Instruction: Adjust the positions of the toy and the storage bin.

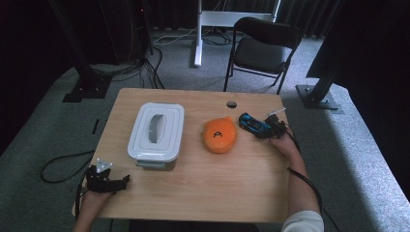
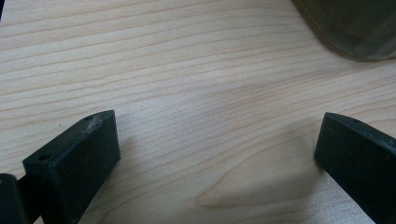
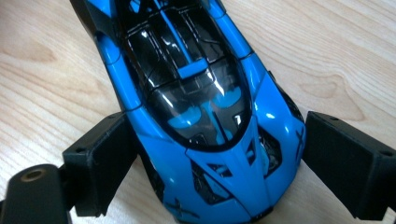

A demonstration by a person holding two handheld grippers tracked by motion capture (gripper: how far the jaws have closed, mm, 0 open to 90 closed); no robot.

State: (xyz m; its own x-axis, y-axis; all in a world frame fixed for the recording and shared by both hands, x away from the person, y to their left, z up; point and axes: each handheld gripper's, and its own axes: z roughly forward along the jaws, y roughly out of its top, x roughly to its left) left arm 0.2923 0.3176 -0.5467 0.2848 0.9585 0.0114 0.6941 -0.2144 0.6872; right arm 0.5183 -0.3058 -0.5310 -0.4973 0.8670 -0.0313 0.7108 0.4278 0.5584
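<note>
We note the wooden tabletop (image 1: 203,179) as the largest item, and we take the white lidded storage box (image 1: 156,131) on it as our landmark. The box sits on the left half of the tabletop, lid on, with a recessed handle in the top.

To the right of the box, a short way off, lies an orange plush toy (image 1: 220,135) with a small dark mark on its upper face. It does not touch the box.

Farther right of the box, beyond the plush toy and near the tabletop's right edge, we find the blue toy car (image 1: 254,123). It rests on its wheels on the wood, just beside the plush but apart from it.

The right gripper (image 3: 219,163) is at the car. In the right gripper view the car's nose lies between the two black jaws; the jaws stand wide, one on each flank. The left-hand jaw is hard against the bodywork, the right-hand one just beside it, and we cannot tell for sure whether either presses on the car.

The left gripper (image 1: 121,182) rests in front of the box, at the near left corner of the tabletop. In the left gripper view its jaws are spread wide over bare wood, with nothing between them, and a corner of the box shows at upper right.
</note>
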